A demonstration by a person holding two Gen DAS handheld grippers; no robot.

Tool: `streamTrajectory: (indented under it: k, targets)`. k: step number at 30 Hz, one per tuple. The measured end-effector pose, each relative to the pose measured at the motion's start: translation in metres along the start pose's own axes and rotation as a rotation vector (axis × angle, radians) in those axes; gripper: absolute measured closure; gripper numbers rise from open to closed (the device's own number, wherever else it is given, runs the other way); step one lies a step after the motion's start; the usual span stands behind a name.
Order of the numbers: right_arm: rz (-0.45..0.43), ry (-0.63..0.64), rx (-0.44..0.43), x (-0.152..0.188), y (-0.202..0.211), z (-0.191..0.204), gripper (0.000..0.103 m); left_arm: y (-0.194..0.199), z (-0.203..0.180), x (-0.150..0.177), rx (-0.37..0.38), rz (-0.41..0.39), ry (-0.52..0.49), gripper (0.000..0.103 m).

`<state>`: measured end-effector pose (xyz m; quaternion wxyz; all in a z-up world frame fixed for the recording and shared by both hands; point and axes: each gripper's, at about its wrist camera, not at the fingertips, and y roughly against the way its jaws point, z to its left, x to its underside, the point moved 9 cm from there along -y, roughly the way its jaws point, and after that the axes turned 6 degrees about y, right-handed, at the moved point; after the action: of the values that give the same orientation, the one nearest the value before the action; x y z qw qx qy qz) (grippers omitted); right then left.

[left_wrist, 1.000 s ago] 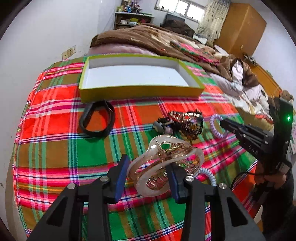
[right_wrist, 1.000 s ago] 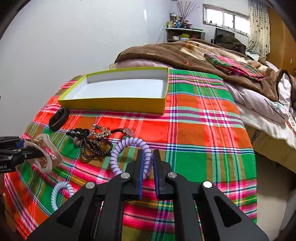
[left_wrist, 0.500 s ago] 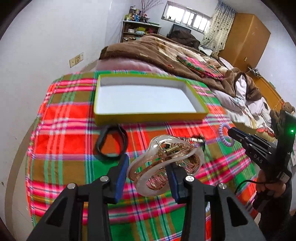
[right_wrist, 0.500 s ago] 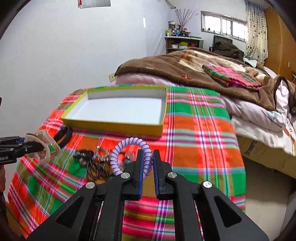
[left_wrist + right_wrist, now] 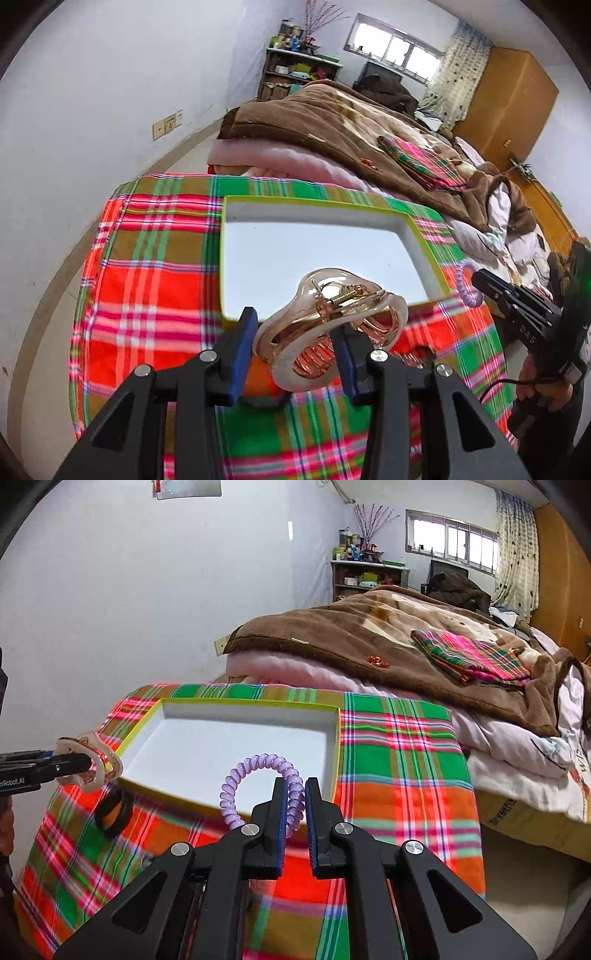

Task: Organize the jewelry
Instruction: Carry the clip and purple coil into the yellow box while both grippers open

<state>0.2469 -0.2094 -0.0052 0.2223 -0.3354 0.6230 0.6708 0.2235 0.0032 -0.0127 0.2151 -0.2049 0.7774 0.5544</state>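
**A:** Two carries at once here. The left gripper (image 5: 291, 350) has its blue pads clamped on a clear pinkish hair claw (image 5: 328, 332), jaws about halfway apart because the claw is that wide. It hangs in the air at the near edge of the yellow-rimmed box (image 5: 421, 240), at six o'clock from the box's middle.

**B:** How does that claw handle, would you say?

**A:** Hard plastic, light, glossy, so likely slippery under the pads. There's a brass spring at the hinge. I'd judge the smooth side loops the right place to pinch, as it is now; squeeze the tail ends and the teeth could spring open.

**B:** And the other side?

**A:** The right gripper (image 5: 295, 812) is nearly closed, pinching one strand of a lilac spiral hair tie (image 5: 258, 786). The loop stands up ahead of the fingers, over the box's near wall in the right wrist view. Soft, stretchy, almost weightless; a pinch anywhere on the coil holds it, though it may bounce or cling on release.

**B:** Anything in the box?

**A:** Nothing that I can see; the white floor shows bare in both views. A black band (image 5: 112, 812) lies on the plaid blanket (image 5: 399, 775), at about seven o'clock from the box and just outside it.
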Motion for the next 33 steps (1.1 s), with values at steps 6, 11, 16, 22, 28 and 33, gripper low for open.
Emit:
streamTrajectory:
  k: [6, 11, 16, 22, 28, 33]
  targets:
    - [0.046, -0.004, -0.003, -0.016, -0.034, -0.004, 0.093, -0.02, 0.009, -0.023, -0.002, 0.009, 0.026, 0.061]
    - [0.08, -0.018, -0.005, -0.025, -0.061, -0.008, 0.093, -0.044, 0.013, -0.038, 0.003, 0.037, 0.045, 0.061]
    - [0.121, -0.032, -0.014, -0.028, -0.089, -0.009, 0.093, -0.067, 0.012, -0.048, 0.0, 0.068, 0.049, 0.061]
    - [0.148, -0.04, -0.021, -0.03, -0.11, -0.01, 0.093, -0.089, 0.015, -0.058, -0.02, 0.09, 0.047, 0.061]
    - [0.168, -0.022, -0.009, -0.031, -0.124, -0.01, 0.093, -0.103, 0.019, -0.062, -0.026, 0.107, 0.05, 0.061]
    - [0.176, -0.001, 0.006, -0.032, -0.131, -0.009, 0.093, -0.112, 0.025, -0.06, -0.035, 0.126, 0.064, 0.061]
